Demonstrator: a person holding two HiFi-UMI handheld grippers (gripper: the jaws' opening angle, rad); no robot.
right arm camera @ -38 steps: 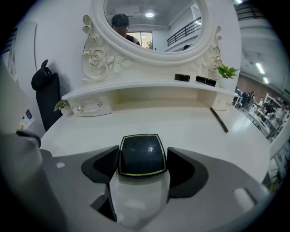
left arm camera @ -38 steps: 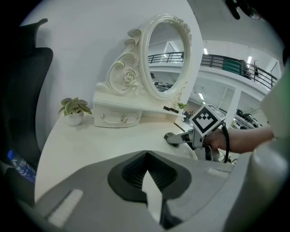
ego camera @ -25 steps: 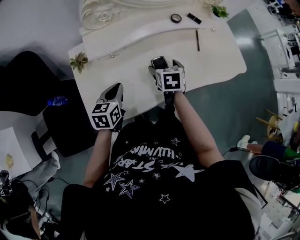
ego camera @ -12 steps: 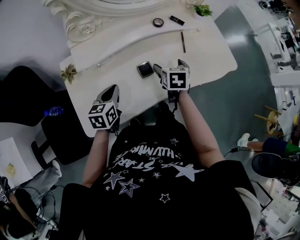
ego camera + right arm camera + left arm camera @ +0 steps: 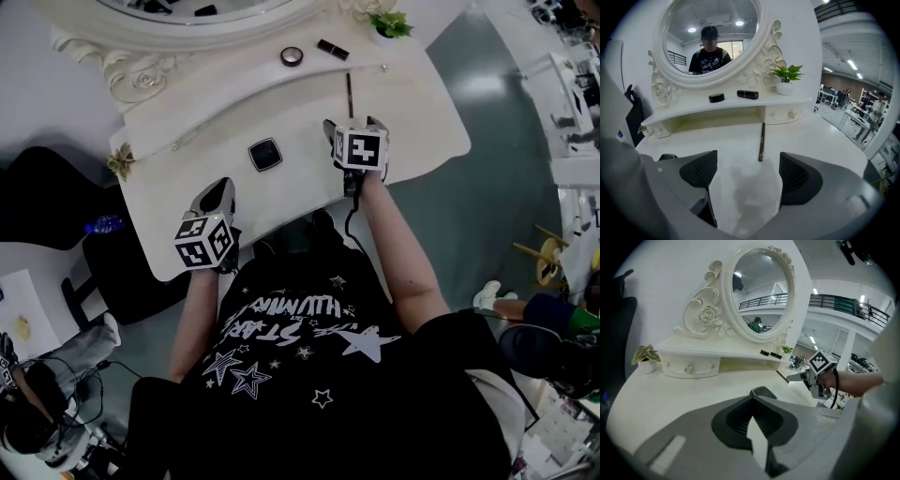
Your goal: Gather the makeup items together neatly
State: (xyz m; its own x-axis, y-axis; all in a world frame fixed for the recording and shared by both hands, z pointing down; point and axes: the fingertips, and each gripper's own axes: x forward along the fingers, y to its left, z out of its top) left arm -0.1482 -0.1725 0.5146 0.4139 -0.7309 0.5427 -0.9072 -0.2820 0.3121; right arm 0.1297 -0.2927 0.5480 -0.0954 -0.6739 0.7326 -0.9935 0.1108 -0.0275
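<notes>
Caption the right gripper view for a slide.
Open, empty right gripper faces the makeup pencil lying on the white vanity below the oval mirror.

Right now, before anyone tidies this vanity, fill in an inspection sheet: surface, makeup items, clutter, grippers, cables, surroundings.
Surface: white vanity table with a raised shelf under an ornate mirror.
Job's things: black compact and slim pencil lie apart on the tabletop; round black item and black tube sit on the shelf.
Clutter: potted plant at the shelf's right end; small plant on the tabletop's left end.
Grippers: left gripper shut, empty, over the near edge; right gripper open, empty, with the pencil's near end just ahead.
Cables: black cable runs back from the right gripper.
Surroundings: black chair on the left; floor on the right.
</notes>
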